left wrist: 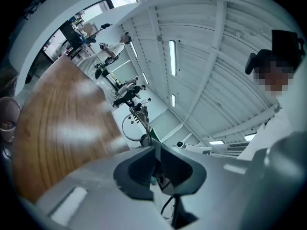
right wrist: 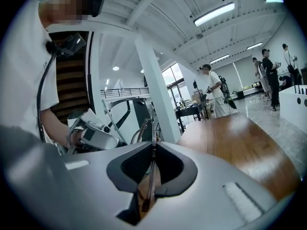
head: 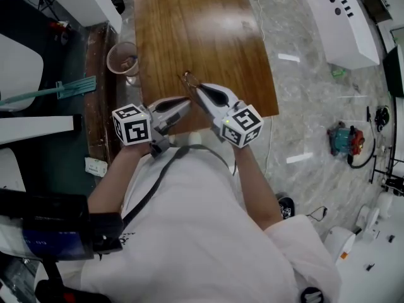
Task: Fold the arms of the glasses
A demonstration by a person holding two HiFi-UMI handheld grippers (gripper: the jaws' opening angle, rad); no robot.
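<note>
One pair of glasses (head: 188, 79) is pinched by both the right gripper (head: 197, 88) and the left gripper (head: 184, 104). One cup (head: 122, 58) stands nearby, its contents unclear.

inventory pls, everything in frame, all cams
table: 1, brown wood, centre
glasses: 1, thin frame, over the table's near edge
cup: 1, clear pinkish, by the table's left edge
brush: 1, teal, far left
object: 1, teal and red, floor right
counter: 1, white, top right
bystanders: several, far background
left gripper: 1, grey, shut on glasses
right gripper: 1, grey, shut on glasses
</note>
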